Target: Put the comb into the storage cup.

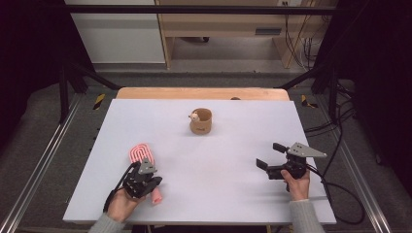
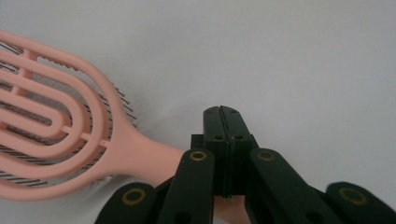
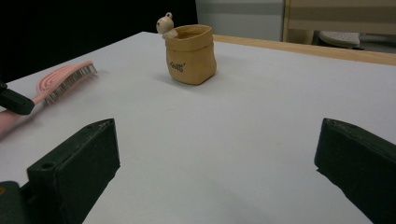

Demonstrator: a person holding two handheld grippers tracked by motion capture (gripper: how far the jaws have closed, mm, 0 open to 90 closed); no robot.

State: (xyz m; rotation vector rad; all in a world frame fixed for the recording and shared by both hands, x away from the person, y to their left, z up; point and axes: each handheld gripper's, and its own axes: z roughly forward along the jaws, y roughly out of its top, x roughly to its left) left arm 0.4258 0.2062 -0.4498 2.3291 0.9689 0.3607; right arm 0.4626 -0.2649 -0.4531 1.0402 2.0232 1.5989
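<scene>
Hairbrush, pink plastic with an open looped head and dark bristles, lies flat on the white desk near its front-left corner, head pointing away from the person and handle toward them. It looks light and rigid: the vented head would likely flex a little under pressure, while the smooth solid handle is the stiffer part and probably somewhat slippery between hard pads. The left gripper sits directly over that handle with its 2 jaws pressed together, nothing visible between their tips; the handle passes beneath the linkage, and whether it is touched there cannot be told. In the high view the left hand rests at the near edge of the desk, and the brush's handle end shows just beside the gripper. The handle, close to where it widens into the head, appears the best place to take hold, since the loops and bristles offer poor purchase. The right gripper is held with its jaws spread wide and empty, well apart from the brush on the right side. A tan sack-shaped cup with a small figure on its rim stands mid-desk toward the far edge. Open surface lies between brush, cup and right gripper; the left and near edges are close to the brush, so a push that way could send it off.
</scene>
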